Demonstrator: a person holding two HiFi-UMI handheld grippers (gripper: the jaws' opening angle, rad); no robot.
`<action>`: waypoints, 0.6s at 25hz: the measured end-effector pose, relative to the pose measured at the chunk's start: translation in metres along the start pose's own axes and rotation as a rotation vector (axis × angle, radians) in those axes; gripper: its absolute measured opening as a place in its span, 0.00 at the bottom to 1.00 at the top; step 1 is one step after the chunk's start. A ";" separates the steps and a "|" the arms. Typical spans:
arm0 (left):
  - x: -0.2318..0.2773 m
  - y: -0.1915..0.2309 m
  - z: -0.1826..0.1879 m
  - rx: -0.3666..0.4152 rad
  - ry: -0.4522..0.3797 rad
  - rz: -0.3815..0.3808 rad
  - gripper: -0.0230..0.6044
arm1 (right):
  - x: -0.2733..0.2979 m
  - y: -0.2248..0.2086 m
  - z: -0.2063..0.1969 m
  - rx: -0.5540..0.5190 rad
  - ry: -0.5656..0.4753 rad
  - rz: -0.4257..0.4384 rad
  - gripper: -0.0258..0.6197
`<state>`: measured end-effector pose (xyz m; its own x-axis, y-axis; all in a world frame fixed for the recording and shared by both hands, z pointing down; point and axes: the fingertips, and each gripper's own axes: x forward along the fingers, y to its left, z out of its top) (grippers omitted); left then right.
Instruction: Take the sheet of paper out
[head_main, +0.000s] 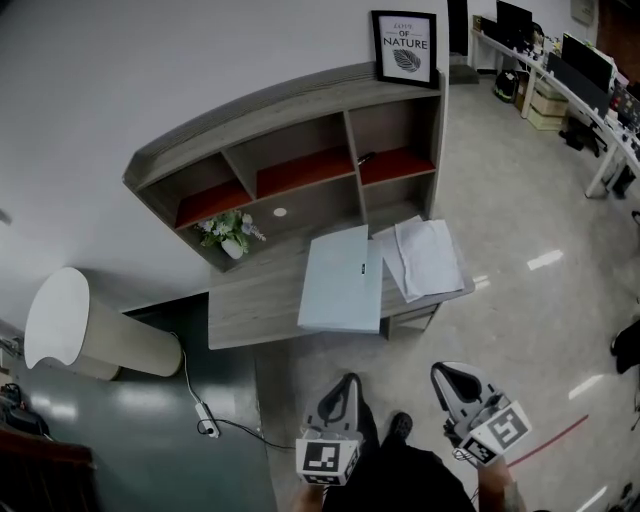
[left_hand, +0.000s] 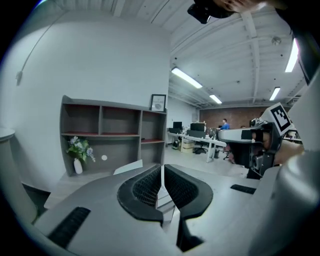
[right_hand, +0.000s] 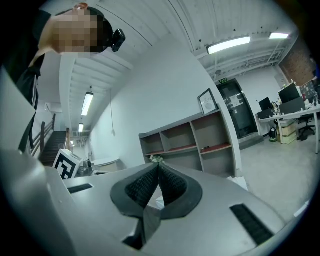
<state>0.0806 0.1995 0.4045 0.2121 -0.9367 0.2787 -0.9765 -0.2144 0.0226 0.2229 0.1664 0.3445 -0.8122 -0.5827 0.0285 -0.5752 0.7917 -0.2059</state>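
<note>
Open-plan office, glossy pale floor, white wall at 12 o'clock from the person. Against that wall stands one grey wood-grain bench (head_main: 250, 300) carrying a curved shelf unit (head_main: 300, 130) with three red shelf boards. On the bench lies one pale blue-grey flat folder (head_main: 342, 280), closed. Just at its 3 o'clock is a loose lot of white paper sheets (head_main: 420, 255), whose near edge meets or slightly overlaps the folder. At least two sheets show by their edges; the exact count is not readable. One small white vase of flowers (head_main: 230, 235) sits at the folder's 10 o'clock, under the shelves. One black-framed leaf print (head_main: 405, 47) stands on top of the shelf unit. Two pairs of tongs: left tongs (head_main: 350, 385) and right tongs (head_main: 448, 378), both low at 6 o'clock and well apart from the bench. In each gripper view the ribbed pads are pressed together with nothing between them. Step in hand, as I read it: the approach, with nothing touched yet. Next move calls for closing in on the bench, parting one pair of tongs and pinching a sheet by a free edge. The other pair may have to steady the folder. Whether the wanted sheet lies inside the folder cannot be told.
</note>
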 end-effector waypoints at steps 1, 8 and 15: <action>0.005 0.001 -0.002 0.011 0.007 -0.007 0.06 | 0.003 0.000 0.000 -0.002 0.004 -0.002 0.06; 0.049 0.015 -0.004 0.051 0.023 -0.065 0.06 | 0.029 -0.016 0.003 -0.026 0.033 -0.050 0.06; 0.095 0.046 -0.005 0.095 0.060 -0.109 0.06 | 0.077 -0.033 0.018 -0.043 0.028 -0.081 0.06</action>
<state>0.0553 0.1024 0.4366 0.3115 -0.8888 0.3362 -0.9390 -0.3422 -0.0346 0.1805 0.0921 0.3353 -0.7652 -0.6400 0.0705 -0.6419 0.7499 -0.1599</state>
